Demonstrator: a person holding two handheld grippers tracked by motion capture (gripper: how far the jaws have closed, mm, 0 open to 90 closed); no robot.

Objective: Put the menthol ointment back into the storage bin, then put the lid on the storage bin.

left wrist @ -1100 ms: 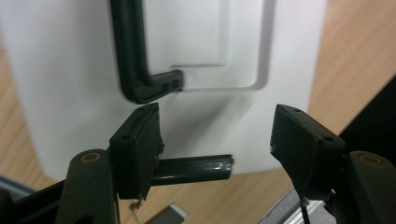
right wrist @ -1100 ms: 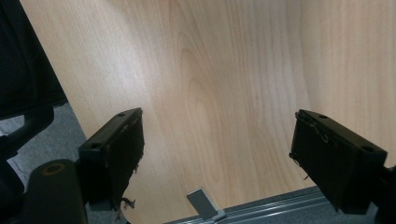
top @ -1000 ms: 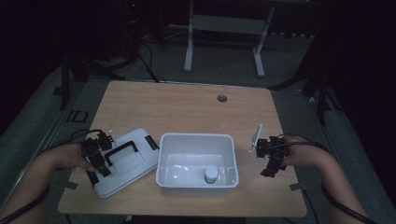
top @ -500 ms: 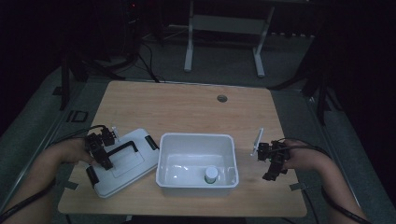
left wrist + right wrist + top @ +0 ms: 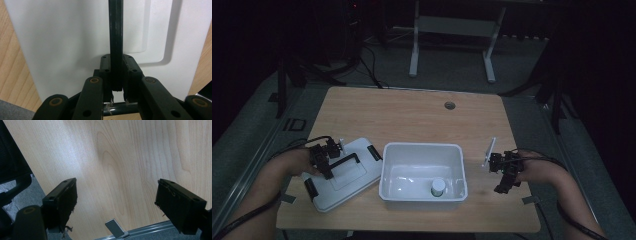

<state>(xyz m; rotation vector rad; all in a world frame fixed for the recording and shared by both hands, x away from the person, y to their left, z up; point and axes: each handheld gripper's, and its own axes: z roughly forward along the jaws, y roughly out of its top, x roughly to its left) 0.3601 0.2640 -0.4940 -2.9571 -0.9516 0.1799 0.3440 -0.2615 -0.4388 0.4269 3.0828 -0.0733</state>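
The step in hand looks like the grasp on the lid [image 5: 343, 176], which lies flat on the counter [image 5: 412, 112] at the lower left of the high view, just beside the open white bin [image 5: 422, 170]. The left hand-held gripper [image 5: 323, 159] sits over the lid's black handle [image 5: 343, 162]; its jaws have just been closing, and the left gripper view shows them clamped on the handle bar [image 5: 116, 37], which runs straight up the middle of that frame over the white lid [image 5: 62, 45]. A small white bottle [image 5: 438, 187] stands in the bin toward its lower right corner. The right hand-held gripper [image 5: 506, 172] hovers at the right of the high view, well apart from the bin, its jaws spread wide over bare wood [image 5: 120, 170] with nothing between them. The next move probably calls for lifting the lid level, carrying it right over the bin and lining its edges with the rim before lowering; the free gripper could steady the bin.
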